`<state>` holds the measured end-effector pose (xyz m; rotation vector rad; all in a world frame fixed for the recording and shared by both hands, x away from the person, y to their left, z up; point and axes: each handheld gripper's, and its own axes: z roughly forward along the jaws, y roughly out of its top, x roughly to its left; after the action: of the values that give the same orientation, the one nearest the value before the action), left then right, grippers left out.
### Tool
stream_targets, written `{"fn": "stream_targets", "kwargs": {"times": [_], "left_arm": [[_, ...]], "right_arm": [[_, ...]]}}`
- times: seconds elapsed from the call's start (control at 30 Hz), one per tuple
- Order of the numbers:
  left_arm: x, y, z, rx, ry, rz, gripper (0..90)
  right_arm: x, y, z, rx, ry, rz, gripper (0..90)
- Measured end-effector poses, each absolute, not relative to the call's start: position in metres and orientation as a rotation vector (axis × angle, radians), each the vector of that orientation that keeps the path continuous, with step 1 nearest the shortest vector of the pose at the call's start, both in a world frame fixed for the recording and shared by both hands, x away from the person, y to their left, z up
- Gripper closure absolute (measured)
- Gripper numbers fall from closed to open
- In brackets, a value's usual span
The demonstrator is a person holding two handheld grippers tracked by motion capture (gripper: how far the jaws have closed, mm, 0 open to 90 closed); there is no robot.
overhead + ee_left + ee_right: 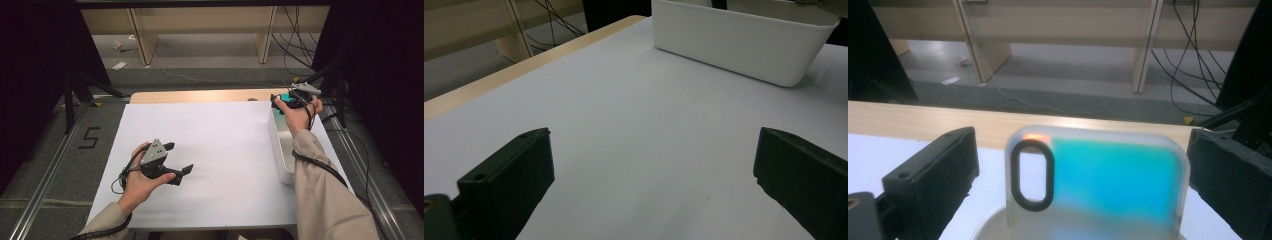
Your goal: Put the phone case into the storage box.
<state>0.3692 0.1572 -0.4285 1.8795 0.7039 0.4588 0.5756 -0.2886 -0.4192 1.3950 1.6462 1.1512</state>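
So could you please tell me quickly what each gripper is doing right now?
Left gripper: open, holding nothing, above the table.
Right gripper: open, fingers either side of the teal phone case; grip cannot be told.

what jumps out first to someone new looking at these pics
The teal phone case stands out, standing upright between the jaws of the right claw over the far end of the white bin at the table's right edge. Next, the left claw hangs open over the bare white sheet, with nothing in it.

"5" on the floor [89, 137]
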Motion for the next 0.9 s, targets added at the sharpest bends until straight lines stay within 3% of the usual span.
{"fn": "stream_targets", "kwargs": {"times": [0.9], "left_arm": [[0.37, 0.157, -0.43, 1.879, 0.712, 0.459, 2.1]], "right_arm": [[0.56, -0.295, -0.409, 1.38, 1.601, 1.16, 2.5]]}}
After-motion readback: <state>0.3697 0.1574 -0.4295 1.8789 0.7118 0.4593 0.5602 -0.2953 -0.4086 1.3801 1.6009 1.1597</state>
